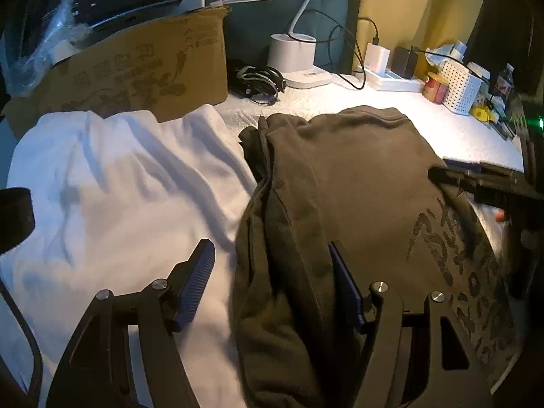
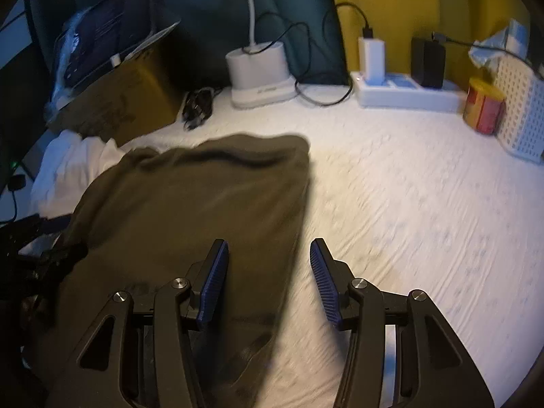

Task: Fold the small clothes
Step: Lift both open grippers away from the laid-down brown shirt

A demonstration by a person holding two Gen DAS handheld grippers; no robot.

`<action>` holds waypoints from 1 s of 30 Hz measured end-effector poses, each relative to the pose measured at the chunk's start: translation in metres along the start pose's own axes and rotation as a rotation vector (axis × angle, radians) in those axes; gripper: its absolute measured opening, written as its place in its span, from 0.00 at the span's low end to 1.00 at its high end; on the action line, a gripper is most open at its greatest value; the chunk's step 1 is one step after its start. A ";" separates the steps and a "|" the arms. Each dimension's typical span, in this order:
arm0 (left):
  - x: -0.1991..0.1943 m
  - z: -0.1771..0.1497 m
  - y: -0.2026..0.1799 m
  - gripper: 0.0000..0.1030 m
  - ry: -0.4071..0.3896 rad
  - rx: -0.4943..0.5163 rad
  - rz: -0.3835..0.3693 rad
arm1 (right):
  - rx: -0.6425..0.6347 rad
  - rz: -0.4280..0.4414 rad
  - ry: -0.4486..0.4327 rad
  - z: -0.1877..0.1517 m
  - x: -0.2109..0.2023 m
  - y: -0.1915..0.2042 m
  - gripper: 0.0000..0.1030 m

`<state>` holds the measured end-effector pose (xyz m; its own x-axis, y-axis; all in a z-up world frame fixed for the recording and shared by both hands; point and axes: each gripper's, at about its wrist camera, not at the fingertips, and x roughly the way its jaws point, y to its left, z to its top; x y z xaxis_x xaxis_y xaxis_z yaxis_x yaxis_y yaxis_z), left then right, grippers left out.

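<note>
Grippers first: your left gripper (image 1: 272, 272) stands wide open. One finger is over the white cloth (image 1: 119, 176), the other is over the green shirt (image 1: 357, 176), and the bunched shirt edge lies between them with no pad pressing on it. Your right gripper (image 2: 268, 272) is partly open and holds nothing. Its left finger is above the shirt's right edge and its right finger is above the bare white table cover (image 2: 408, 187).

At the back stand a cardboard box (image 1: 142, 68), a white lamp base (image 2: 258, 68), a power strip (image 2: 408, 91) with chargers, a red can (image 2: 482, 108) and a white basket (image 2: 520, 115). None of them touch the shirt.

Your green shirt lies flat in the middle of the table, folded over on its left side, with dark print near its right edge. It partly covers the white cloth.
</note>
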<state>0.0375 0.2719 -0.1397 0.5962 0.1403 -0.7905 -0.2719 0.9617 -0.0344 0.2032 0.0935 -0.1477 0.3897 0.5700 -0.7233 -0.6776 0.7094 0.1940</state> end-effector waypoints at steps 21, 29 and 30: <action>-0.030 -0.034 -0.011 0.66 -0.002 -0.005 -0.024 | -0.081 -0.041 0.007 -0.046 -0.036 0.009 0.51; -0.040 -0.053 -0.030 0.66 -0.001 0.032 -0.017 | -0.148 -0.007 0.031 -0.070 -0.051 0.022 0.51; -0.039 -0.055 -0.031 0.66 0.003 0.030 -0.014 | -0.168 -0.018 0.031 -0.073 -0.053 0.026 0.51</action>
<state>-0.0192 0.2234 -0.1417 0.5978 0.1262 -0.7916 -0.2404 0.9703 -0.0269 0.1196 0.0512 -0.1531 0.3848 0.5432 -0.7462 -0.7663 0.6387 0.0697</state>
